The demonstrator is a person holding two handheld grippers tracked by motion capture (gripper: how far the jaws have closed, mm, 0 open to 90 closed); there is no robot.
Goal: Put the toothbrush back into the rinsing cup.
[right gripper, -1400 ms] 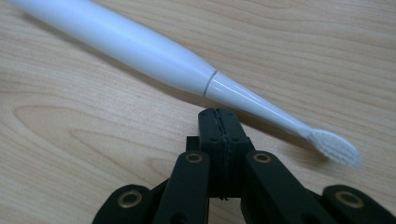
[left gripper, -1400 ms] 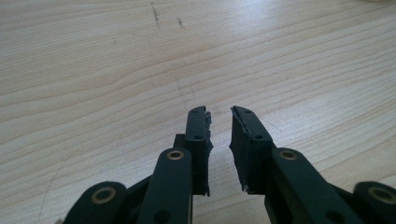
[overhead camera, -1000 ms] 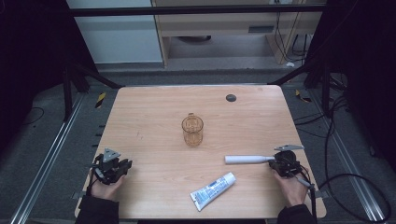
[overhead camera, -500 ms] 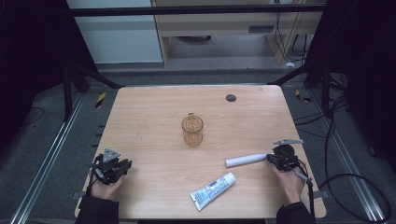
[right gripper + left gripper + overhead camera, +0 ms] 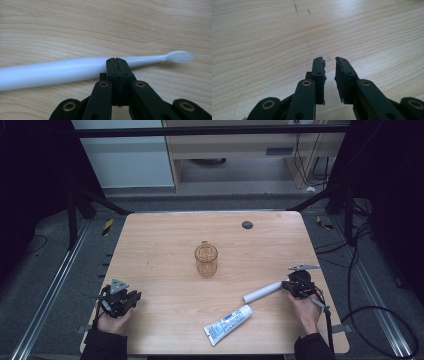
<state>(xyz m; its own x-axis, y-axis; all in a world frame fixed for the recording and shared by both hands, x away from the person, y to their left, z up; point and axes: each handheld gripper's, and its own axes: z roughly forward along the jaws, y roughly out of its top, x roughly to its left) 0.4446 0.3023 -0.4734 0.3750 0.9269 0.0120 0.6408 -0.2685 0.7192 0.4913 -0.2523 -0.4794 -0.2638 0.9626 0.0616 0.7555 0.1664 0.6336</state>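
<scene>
Gripping the white toothbrush (image 5: pixel 62 70) near its neck, the right gripper (image 5: pixel 116 61) has its jaws pressed together on the thin part of the handle, with the bristle head sticking out to one side in the right gripper view. From the high view the toothbrush (image 5: pixel 262 291) sits low over the right side of the wooden table (image 5: pixel 165 245), its thick end angled toward the middle and the right gripper (image 5: pixel 295 286) at its far end; whether the thick end touches the wood is hard to tell.

The step in hand looks like the pickup of the brush, with the amber glass cup (image 5: pixel 206 259) near the table's centre the likely place for it (the cup stands upright and well apart from the brush). The toothpaste tube (image 5: pixel 227 324) lies near the front edge, between the two hands.

The left gripper (image 5: pixel 120 299) rests at the left front of the table, and in its own view the left gripper (image 5: pixel 329 62) holds nothing, its jaws drawn nearly together with a narrow gap over bare wood.

Next, I judge, the brush needs lifting clear, tipping thick end down, and lowering into the cup without knocking it.
</scene>
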